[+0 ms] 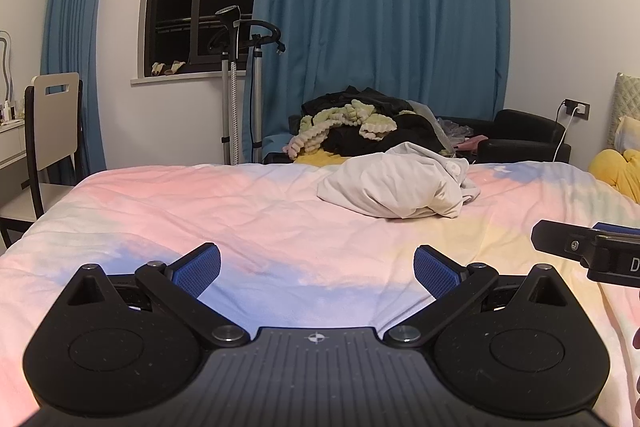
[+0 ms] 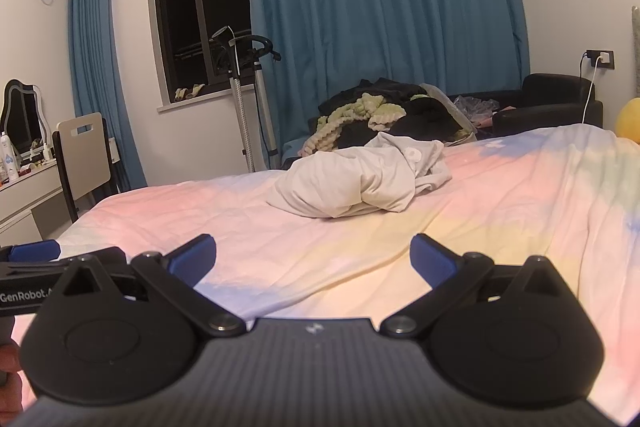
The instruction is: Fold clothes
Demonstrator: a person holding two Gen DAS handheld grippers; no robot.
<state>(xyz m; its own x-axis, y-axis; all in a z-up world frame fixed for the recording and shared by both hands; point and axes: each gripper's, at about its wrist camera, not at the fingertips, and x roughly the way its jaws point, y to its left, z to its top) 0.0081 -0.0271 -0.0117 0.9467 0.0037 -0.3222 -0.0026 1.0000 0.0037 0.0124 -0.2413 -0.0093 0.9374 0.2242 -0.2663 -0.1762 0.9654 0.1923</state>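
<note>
Tongs (image 1: 317, 269) (both agape) near garment (image 1: 394, 183)

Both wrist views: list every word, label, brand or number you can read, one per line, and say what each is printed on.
"GenRobot." with the rest cut off: on the side of the left gripper, right wrist view.
"D", cut off at the frame edge: on the side of the right gripper, left wrist view.
Bottles on the dresser: labels too small to read.
No other readable text.
</note>
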